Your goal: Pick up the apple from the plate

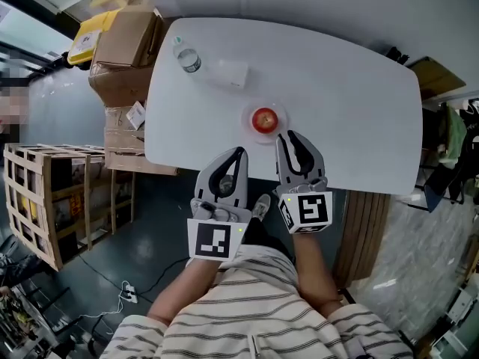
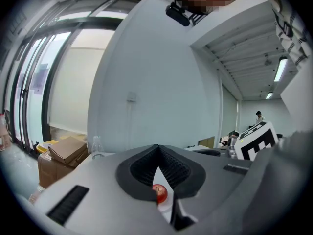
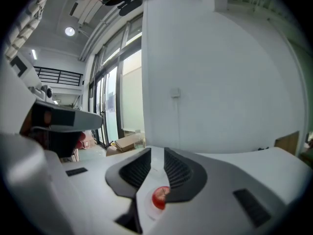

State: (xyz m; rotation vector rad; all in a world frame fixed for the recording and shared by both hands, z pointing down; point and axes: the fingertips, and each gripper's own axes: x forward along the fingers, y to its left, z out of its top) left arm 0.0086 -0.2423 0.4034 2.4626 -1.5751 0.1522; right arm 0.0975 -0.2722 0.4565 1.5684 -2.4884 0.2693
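Observation:
A red apple (image 1: 264,118) sits on a small clear plate (image 1: 248,120) near the front edge of the white table (image 1: 344,103). My right gripper (image 1: 290,135) is just in front of the plate, a little to its right. Its jaws stand slightly apart with nothing between them, and the apple (image 3: 159,198) shows through the gap in the right gripper view (image 3: 157,153). My left gripper (image 1: 239,152) hangs off the table's front edge, left of the apple, with its tips together and empty. In the left gripper view (image 2: 157,148) the apple (image 2: 160,192) shows below the touching tips.
A water bottle (image 1: 186,57) and a small white box (image 1: 232,73) stand at the table's far left. Cardboard boxes (image 1: 123,47) and a wooden crate (image 1: 52,200) are on the floor to the left. A slatted wooden panel (image 1: 367,230) stands right of me.

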